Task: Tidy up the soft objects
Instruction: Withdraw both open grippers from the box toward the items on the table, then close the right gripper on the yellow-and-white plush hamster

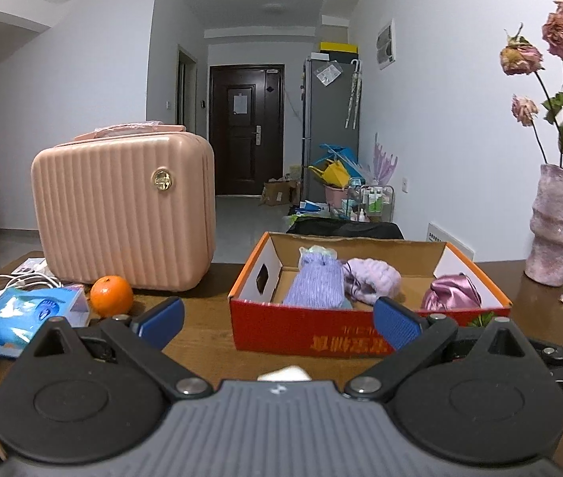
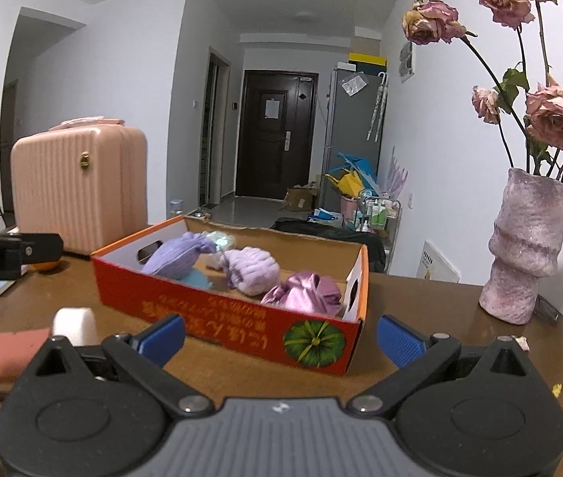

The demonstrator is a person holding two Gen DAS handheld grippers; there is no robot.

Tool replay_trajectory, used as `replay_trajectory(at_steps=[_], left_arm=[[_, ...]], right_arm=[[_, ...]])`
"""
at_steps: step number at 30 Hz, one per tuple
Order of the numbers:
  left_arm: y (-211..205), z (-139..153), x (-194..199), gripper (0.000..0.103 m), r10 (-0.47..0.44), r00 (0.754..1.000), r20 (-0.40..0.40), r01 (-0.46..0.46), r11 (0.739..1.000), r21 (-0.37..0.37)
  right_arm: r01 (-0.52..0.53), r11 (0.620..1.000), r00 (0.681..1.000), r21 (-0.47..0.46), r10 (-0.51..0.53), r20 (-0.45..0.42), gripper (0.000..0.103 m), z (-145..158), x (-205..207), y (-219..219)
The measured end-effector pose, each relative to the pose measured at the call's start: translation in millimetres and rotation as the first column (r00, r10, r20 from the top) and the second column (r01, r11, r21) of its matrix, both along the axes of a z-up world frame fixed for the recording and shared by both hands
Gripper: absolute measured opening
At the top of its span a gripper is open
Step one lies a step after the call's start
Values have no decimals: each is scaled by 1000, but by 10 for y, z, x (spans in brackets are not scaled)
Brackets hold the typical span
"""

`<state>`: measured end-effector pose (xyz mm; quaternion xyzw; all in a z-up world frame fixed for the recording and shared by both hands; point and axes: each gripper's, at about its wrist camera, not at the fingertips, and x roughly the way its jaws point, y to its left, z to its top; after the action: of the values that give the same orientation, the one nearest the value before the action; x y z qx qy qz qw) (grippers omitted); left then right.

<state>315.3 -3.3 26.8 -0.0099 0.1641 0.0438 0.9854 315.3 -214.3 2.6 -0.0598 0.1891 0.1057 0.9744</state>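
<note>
Both left tongs (image 1: 277,320) and right tongs (image 2: 281,338) gape wide, empty, just short of the red box's (image 2: 217,314) near wall; bare bench (image 2: 420,302) flanks it; the purple sock bundle (image 1: 315,284) lies lengthwise away.

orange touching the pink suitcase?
Cannot tell. In the left wrist view the orange overlaps the pink suitcase's lower front edge; no gap or contact is plainly visible.
</note>
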Motion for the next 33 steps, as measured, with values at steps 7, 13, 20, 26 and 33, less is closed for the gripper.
replay_trajectory(at_steps=[7, 13, 20, 26, 33], left_arm=[[64, -55, -302, 103, -18, 1000, -12, 18, 1000, 3], [120, -95, -564, 103, -36, 999, -25, 36, 999, 0], [168, -141, -800, 103, -52, 998, -43, 52, 999, -2], [224, -177, -982, 103, -63, 997, -54, 63, 998, -10], [271, -247, -1115, 103, -73, 994, -75, 73, 997, -11]], right_arm=[[-24, 1000, 1000, -4, 24, -3, 103, -26, -359, 36], [-34, 999, 999, -9, 34, -9, 103, -68, -642, 43], [-40, 999, 999, -19, 40, -13, 103, -102, -894, 50], [-38, 999, 999, -13, 37, -29, 103, -139, -1026, 45], [-38, 999, 998, -21, 37, -57, 103, -196, -1064, 79]])
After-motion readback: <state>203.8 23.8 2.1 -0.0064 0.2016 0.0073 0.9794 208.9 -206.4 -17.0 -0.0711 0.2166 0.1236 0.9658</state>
